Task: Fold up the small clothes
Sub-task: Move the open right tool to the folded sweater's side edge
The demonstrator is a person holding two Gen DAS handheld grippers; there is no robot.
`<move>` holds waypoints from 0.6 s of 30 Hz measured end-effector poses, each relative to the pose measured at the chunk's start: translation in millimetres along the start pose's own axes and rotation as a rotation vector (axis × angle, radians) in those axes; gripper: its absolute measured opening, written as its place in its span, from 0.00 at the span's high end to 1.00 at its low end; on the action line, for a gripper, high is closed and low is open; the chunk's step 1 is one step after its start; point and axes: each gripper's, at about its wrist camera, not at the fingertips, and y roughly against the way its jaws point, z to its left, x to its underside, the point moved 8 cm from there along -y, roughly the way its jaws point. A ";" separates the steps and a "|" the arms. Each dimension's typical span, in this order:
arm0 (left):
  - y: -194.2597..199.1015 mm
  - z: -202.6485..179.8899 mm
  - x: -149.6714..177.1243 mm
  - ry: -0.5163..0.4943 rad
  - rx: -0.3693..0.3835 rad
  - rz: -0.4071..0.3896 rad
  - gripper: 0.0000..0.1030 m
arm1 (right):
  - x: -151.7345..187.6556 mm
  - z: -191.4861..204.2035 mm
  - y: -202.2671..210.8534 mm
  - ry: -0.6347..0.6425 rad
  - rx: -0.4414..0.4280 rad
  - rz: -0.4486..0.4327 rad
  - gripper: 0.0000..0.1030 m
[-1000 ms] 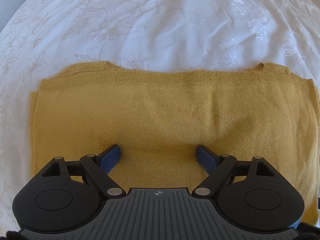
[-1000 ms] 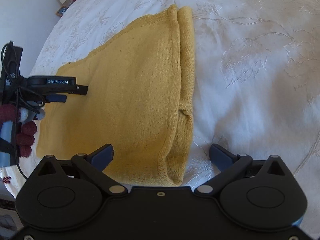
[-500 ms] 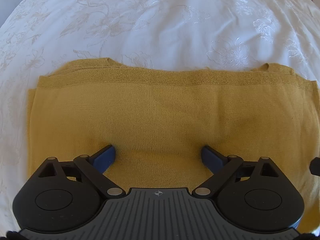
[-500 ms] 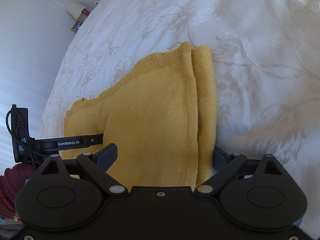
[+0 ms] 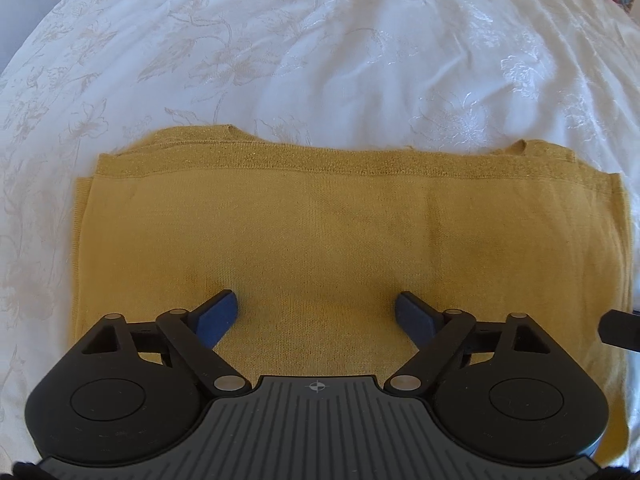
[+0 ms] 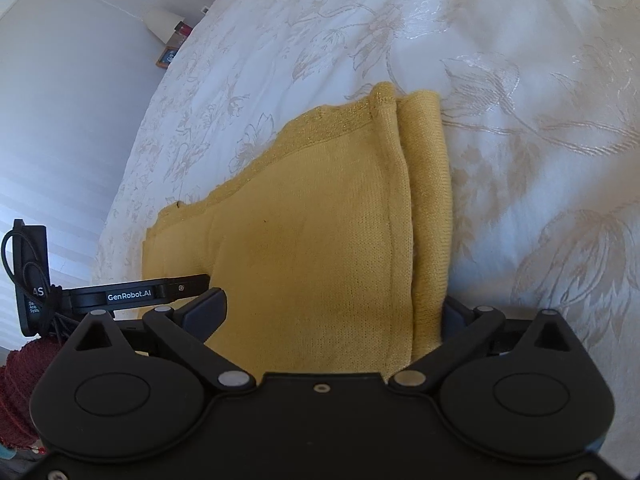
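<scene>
A mustard-yellow knitted garment (image 5: 340, 232) lies folded flat on a white bedspread, its ribbed hem along the far side. My left gripper (image 5: 316, 312) is open, both blue fingers over the garment's near middle. My right gripper (image 6: 332, 312) is open at the garment's right end (image 6: 320, 240). Its left finger (image 6: 204, 312) lies on top of the cloth. Its right finger (image 6: 454, 312) is half hidden beside the folded edge. The left gripper's body also shows in the right wrist view (image 6: 132, 294).
The white embroidered bedspread (image 5: 320, 60) stretches on all sides of the garment. A white wall, a lamp (image 6: 162, 24) and small items stand beyond the bed's far left edge. A dark red knitted thing (image 6: 20, 392) shows at the lower left.
My right gripper has moved in low over the garment's right end, so its fingers now straddle the folded edge. My left gripper has opened a little wider and shifted slightly.
</scene>
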 end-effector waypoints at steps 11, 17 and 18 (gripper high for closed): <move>17.2 -2.0 62.2 -0.020 -0.003 0.044 0.19 | 1.9 3.1 0.9 0.012 0.014 0.016 0.00; 14.6 3.9 64.8 -0.006 0.013 0.049 0.20 | 11.1 5.5 4.1 -0.005 0.041 0.032 0.00; 18.9 6.7 62.1 0.008 0.015 0.035 0.21 | 11.9 6.5 4.1 -0.005 0.050 0.036 0.00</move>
